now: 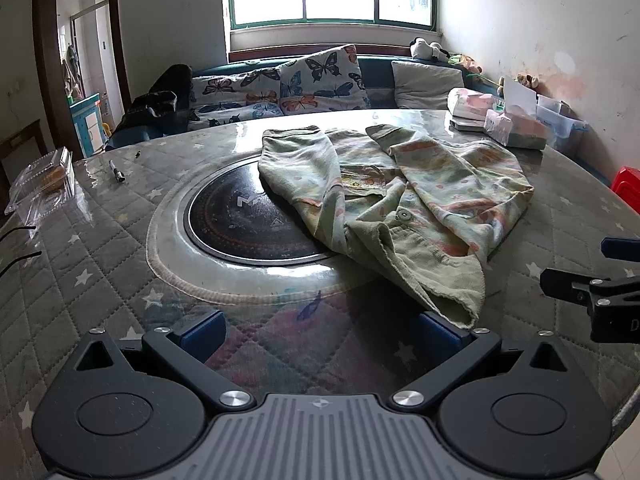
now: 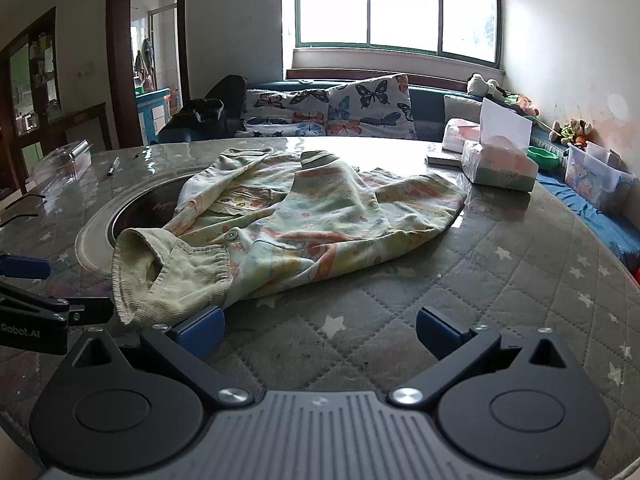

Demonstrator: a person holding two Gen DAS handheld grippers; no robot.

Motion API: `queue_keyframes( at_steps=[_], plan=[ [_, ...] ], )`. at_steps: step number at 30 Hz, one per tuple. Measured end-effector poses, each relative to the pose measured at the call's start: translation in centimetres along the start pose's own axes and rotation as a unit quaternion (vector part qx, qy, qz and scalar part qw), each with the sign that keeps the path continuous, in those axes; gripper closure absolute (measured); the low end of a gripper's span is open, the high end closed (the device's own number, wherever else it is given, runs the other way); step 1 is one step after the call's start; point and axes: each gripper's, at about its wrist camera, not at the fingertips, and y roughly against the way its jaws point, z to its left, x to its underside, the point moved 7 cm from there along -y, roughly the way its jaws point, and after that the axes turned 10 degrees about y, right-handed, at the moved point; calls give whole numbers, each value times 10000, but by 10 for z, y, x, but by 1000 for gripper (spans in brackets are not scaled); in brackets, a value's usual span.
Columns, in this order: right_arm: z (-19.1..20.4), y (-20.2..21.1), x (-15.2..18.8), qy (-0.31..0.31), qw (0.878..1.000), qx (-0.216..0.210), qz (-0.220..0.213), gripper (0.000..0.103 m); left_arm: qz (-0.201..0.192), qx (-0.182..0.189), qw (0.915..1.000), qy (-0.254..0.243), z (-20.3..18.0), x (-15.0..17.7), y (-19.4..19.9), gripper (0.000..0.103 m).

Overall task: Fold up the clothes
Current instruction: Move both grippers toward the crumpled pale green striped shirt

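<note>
1. My left gripper sits at the bottom centre of its own view, jaws spread wide with nothing between them, low over the table.
2. My right gripper is likewise at the bottom centre of its view, jaws wide apart and empty.
3. The garment lies rumpled in the middle of the left view, pale green with orange print, partly covering the dark round hob set into the table.
4. Its ribbed cuff reaches toward the lower right of that view, just beside my left gripper's right pad; I cannot tell whether they touch.
5. In the right view the same cuff sits at lower left, just above my right gripper's left pad.
6. A pen lies at the left of the left view, well apart from the garment.
7. A tissue box stands at the upper right of the right view.
</note>
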Motion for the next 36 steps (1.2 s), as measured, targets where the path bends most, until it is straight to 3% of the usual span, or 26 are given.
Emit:
queue_keyframes(
  at_steps=[4,12,36],
  plan=[
    [3,7,4,49,9999,45,-150,0,-36,-16,10000,-24,0,2,1,0],
    [2,6,2,76,10000,-27,-50,0,-73,-35,10000,-42,3,4,4,0],
    [-6,-21,-26,294,9995,-116,38,0,-159,-101,9998,-3,8,-49,-16,0]
  ],
)
